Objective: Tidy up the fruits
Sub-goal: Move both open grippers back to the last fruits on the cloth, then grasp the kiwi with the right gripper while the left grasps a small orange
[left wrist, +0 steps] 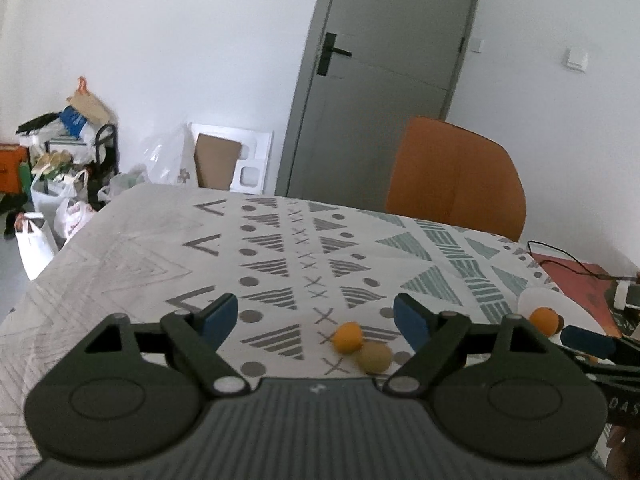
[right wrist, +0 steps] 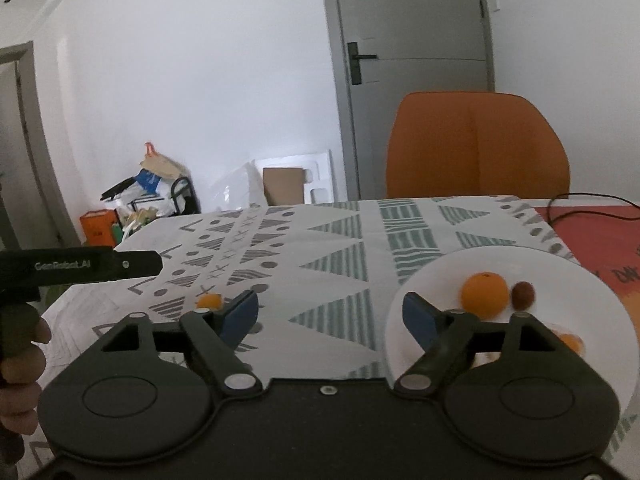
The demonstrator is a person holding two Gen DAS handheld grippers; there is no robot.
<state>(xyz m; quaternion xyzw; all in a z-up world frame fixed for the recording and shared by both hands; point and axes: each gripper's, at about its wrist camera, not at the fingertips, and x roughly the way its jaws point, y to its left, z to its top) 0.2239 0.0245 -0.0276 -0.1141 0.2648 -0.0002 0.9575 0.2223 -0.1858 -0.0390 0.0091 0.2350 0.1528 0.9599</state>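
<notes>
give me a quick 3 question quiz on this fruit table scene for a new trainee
1. True or false: the left tongs are shut on a fruit.
2. How many loose fruits lie on the patterned tablecloth ahead of the left tongs?
A. none
B. two
C. five
3. Fill in: the large round orange fruit on the white round plate sits beside a small ____ fruit.

Key:
1. False. Both the left tongs and the right tongs are open and empty.
2. B: a small orange round fruit touching a pale yellowish round fruit.
3. brown
</notes>
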